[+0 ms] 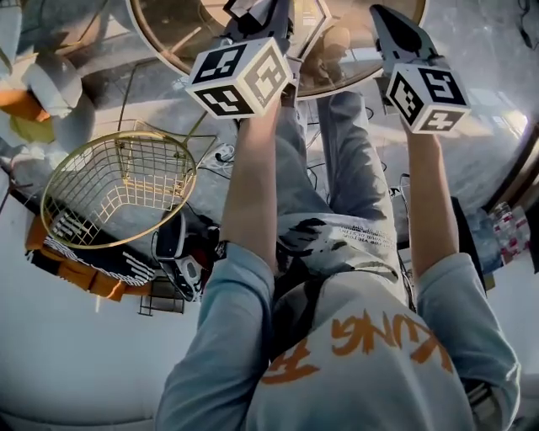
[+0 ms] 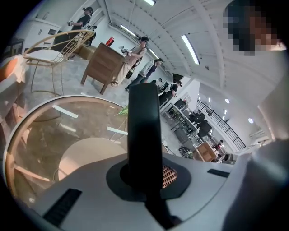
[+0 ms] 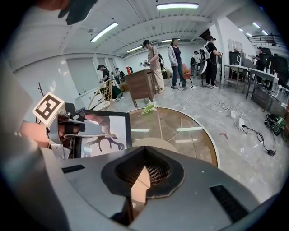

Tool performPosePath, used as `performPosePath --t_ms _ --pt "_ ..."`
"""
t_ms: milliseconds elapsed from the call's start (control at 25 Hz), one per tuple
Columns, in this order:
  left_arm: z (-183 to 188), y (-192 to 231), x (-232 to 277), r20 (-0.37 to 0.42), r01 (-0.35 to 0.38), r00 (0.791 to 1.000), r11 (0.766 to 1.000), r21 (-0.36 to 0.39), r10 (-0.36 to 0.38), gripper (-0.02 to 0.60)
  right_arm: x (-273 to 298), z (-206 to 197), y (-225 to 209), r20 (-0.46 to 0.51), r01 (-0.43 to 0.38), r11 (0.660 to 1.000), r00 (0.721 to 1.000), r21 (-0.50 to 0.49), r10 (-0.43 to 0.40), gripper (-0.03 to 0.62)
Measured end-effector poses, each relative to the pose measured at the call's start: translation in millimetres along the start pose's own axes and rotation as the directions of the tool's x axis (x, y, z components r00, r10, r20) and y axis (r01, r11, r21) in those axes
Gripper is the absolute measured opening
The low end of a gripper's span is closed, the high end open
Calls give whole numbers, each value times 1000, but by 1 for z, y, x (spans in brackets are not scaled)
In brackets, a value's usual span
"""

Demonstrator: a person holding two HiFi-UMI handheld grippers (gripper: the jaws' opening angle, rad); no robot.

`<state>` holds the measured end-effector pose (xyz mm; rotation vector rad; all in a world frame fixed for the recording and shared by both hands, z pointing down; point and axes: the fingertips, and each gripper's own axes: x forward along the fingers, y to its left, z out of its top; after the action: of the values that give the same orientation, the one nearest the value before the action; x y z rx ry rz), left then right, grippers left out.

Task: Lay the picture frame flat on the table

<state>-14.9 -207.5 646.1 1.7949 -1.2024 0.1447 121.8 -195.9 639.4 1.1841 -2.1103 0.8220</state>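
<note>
The black picture frame (image 3: 106, 131), with an antler drawing on white, stands upright on the round glass table (image 3: 212, 149). My left gripper (image 3: 67, 128) is shut on the frame's left edge. In the left gripper view that edge shows as a thick black bar (image 2: 143, 131) rising between the jaws of the left gripper (image 2: 146, 176). My right gripper (image 3: 143, 169) hangs over the table (image 1: 168, 50) to the right of the frame, apart from it, jaws together with nothing in them. From the head view both the left gripper (image 1: 253, 21) and the right gripper (image 1: 389, 21) reach over the table's near rim.
A gold wire basket (image 1: 118, 189) stands on the floor to my left, with cables (image 1: 223, 156) nearby. A green leaf-like item (image 3: 149, 108) lies at the table's far edge. Beyond are a wooden cabinet (image 3: 140, 85), a chair (image 2: 54, 49) and several people (image 3: 156, 63).
</note>
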Motion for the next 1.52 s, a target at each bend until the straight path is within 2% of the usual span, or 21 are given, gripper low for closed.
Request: performPosePath --t_ms 160,320,560,680,880,1320,1520 --pt "-2 -2 14 -30 30 999 1000 0 -30 30 5 -2 -11 25 6 1000 1000 19 -7 -2" --pt "-4 -2 28 -64 28 998 999 18 -27 41 5 1 -24 72 11 999 997 52 -15 -2" --pt "-10 18 40 -142 -47 988 997 61 56 75 8 -5 -34 107 7 997 994 76 -15 -2" --pt "-10 29 44 -189 -90 976 992 83 104 104 10 -3 -40 123 13 996 992 84 -23 -2" --pt "-25 33 51 -273 -104 953 987 121 134 141 6 -7 -48 144 21 993 989 114 -37 -2" --pt "-47 39 48 -325 -159 917 959 235 231 277 9 -16 -45 154 10 991 988 136 -31 -2" --pt "-54 47 41 -333 -176 910 957 232 247 314 9 -21 -41 148 7 990 989 141 -28 -2"
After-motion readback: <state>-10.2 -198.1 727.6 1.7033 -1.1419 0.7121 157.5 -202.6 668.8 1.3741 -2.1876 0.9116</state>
